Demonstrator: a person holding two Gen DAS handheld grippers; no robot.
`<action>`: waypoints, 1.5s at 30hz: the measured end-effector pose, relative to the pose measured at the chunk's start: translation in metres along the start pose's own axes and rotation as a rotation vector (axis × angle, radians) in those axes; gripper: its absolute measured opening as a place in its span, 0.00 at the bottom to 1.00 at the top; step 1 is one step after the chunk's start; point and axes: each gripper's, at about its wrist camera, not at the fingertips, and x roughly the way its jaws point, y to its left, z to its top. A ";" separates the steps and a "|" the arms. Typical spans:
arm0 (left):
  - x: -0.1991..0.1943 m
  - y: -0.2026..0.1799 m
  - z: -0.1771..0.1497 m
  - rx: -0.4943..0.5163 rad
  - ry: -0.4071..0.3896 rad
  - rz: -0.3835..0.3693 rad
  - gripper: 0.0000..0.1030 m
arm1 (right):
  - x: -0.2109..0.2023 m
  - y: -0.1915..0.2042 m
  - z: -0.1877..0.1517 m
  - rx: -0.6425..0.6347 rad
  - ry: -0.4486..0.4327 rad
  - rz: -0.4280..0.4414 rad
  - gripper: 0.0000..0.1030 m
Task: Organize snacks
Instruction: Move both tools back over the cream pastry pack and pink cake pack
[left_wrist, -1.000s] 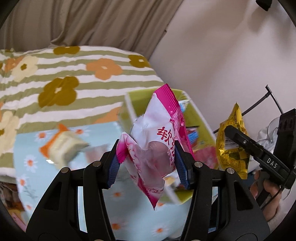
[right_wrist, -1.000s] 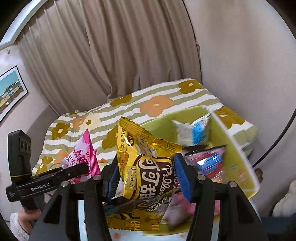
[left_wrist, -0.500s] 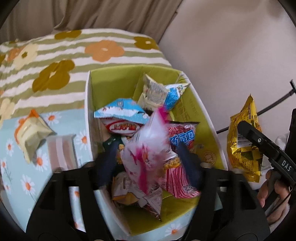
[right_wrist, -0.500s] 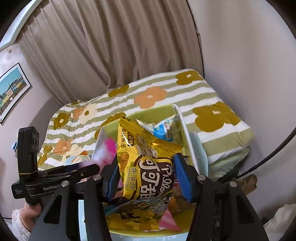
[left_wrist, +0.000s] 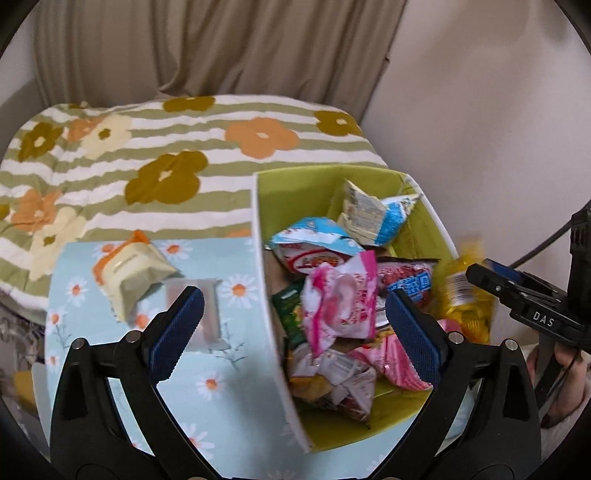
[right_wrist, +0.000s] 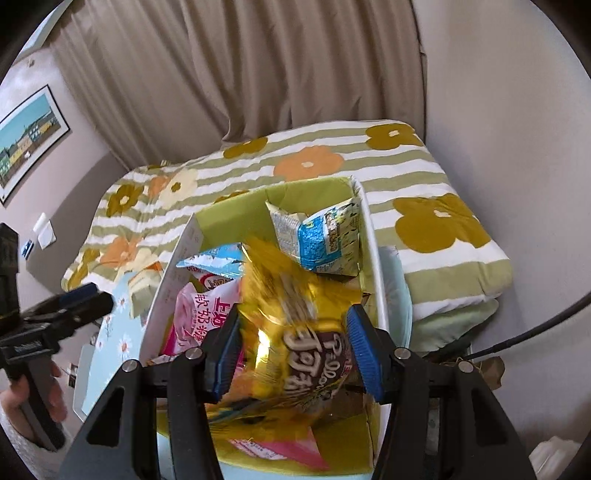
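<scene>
Snacks fill green bin at bench's far right corner w/ pink pouch on top. Left gripper jaws opening, nothing clamped. Right gripper jaws opening around blurred yellow bag.

Your green box has a white outside. In it you have a pink-and-white snack packet, a blue-topped one and a gold-and-brown one. Your cloth is pale blue with daisies; your blanket is green-and-white striped with orange and olive flowers.
</scene>
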 end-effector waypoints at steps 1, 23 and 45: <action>-0.003 0.003 -0.002 -0.003 -0.009 0.015 0.95 | 0.001 0.000 0.000 -0.005 -0.006 -0.007 0.92; -0.064 0.115 -0.046 -0.143 -0.048 0.173 0.95 | -0.025 0.085 0.005 -0.199 -0.098 0.122 1.00; -0.024 0.238 0.011 0.228 0.113 -0.013 0.95 | 0.067 0.267 -0.012 -0.126 -0.027 -0.024 1.00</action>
